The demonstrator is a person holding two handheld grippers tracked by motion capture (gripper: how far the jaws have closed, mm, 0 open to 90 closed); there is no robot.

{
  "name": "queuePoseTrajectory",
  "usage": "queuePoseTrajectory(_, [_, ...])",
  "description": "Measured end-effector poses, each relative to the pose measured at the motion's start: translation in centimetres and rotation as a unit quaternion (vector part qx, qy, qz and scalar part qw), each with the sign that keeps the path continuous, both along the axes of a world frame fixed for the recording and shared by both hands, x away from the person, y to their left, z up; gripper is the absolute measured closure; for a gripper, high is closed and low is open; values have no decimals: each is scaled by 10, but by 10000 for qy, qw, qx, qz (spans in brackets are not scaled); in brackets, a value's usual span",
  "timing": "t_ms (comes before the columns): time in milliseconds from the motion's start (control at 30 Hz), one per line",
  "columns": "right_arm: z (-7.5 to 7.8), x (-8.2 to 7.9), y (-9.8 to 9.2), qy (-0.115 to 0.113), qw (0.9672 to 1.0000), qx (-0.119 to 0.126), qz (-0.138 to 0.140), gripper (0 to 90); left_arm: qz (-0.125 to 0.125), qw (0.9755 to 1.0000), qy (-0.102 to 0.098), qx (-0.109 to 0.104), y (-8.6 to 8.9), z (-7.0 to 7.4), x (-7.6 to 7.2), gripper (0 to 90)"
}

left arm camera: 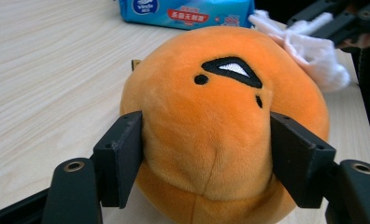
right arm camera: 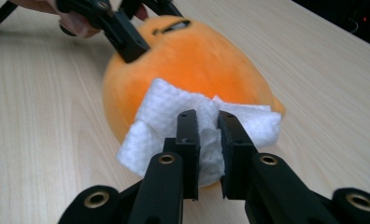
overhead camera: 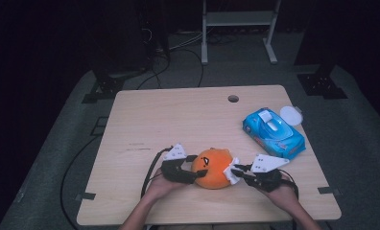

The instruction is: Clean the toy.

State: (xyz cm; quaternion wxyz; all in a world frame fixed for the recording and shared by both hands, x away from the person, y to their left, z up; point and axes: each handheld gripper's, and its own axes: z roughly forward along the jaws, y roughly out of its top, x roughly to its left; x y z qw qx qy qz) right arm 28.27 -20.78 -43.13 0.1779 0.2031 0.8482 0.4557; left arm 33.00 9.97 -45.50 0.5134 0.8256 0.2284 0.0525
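Near the lower middle of the high view, an orange plush toy (overhead camera: 213, 167) rests on the tabletop (overhead camera: 178, 120). Left tongs (overhead camera: 194, 165) stand part open, their jaws pressed against the toy's two flanks, steadying it. Right tongs (right arm camera: 206, 140) are nearly closed, pinching a folded white wipe (right arm camera: 174, 126) that lies against the toy's side. Toward the right of the high view sits a blue wipe pack (overhead camera: 273, 132), well apart. Step in hand, by judgement: wiping the toy. The next move likely calls for drawing the wipe across the plush while the left grip holds firm.
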Motion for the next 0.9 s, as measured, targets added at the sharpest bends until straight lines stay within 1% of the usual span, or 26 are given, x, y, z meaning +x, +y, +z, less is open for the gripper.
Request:
queuePoseTrajectory(67, [-1,-1,-1,37,10000,-19,8,793,-120,9999,-35,-17,0,1,-2,283])
queuePoseTrajectory(133, [-1,-2,1,21,10000,-66,27,793,-149,9999,-50,13,0,1,-3,281])
queuePoseTrajectory(167, [-1,-5,6,39,10000,33,67,793,-149,9998,-107,66,-1,1,-5,290])
queuePoseTrajectory(200, [0,-6,10,36,9999,70,120,793,-149,9998,-107,66,-1,1,-5,294])
queuePoseTrajectory(233, [0,-6,10,36,9999,70,120,793,-135,9998,-135,60,-3,1,-5,294])
queuePoseTrajectory(300, [3,-10,22,-16,9995,99,294,793,-124,9996,-210,107,-7,3,-8,296])
queuePoseTrajectory(333, [6,-12,35,-147,9987,7,478,793,-139,9993,-286,190,-9,4,-10,294])
queuePoseTrajectory(367, [7,-12,40,-240,9983,-115,516,793,-145,9993,-260,206,-8,5,-9,288])
queuePoseTrajectory(400, [8,-12,42,-269,9981,-168,526,793,-151,9995,-198,180,-5,5,-8,266])
queuePoseTrajectory(433, [8,-12,42,-269,9981,-168,526,793,-151,9995,-198,180,-5,5,-8,213])
queuePoseTrajectory(467, [6,-8,38,-143,9987,-40,478,794,-77,9999,11,87,0,6,-5,130])
queuePoseTrajectory(500, [6,-8,38,-143,9987,-40,478,794,-77,9999,11,87,0,6,-5,84])
queuePoseTrajectory(533, [4,-7,34,-104,9990,-13,431,794,-41,9997,217,56,5,6,-2,56])
queuePoseTrajectory(567, [3,-7,32,-94,9991,11,407,795,-89,9996,277,45,6,6,-2,62])
queuePoseTrajectory(600, [3,-6,30,-91,9992,23,376,794,-219,9993,316,3,6,5,-2,113])
queuePoseTrajectory(633, [4,-5,29,-80,9994,44,348,794,-324,9991,270,-4,4,5,-4,194])
queuePoseTrajectory(667, [4,-5,29,-82,9994,48,321,794,-293,9994,175,40,2,6,-6,249])
queuePoseTrajectory(733, [6,-7,32,-162,9994,-14,297,795,-328,9994,-10,89,-1,8,-8,335])
queuePoseTrajectory(767, [8,-9,35,-238,9992,-65,316,795,-365,9992,-77,134,-3,9,-8,350])
queuePoseTrajectory(800, [9,-12,39,-291,9988,-56,380,795,-379,9990,-150,156,-5,10,-9,357])
queuePoseTrajectory(833, [9,-12,39,-291,9988,-56,380,795,-379,9990,-150,156,-5,10,-9,360])
queuePoseTrajectory(867, [12,-15,49,-392,9979,-47,521,795,-453,9979,-374,290,-11,13,-14,366])
queuePoseTrajectory(900, [12,-15,49,-392,9979,-47,521,795,-453,9979,-374,290,-11,13,-14,370])
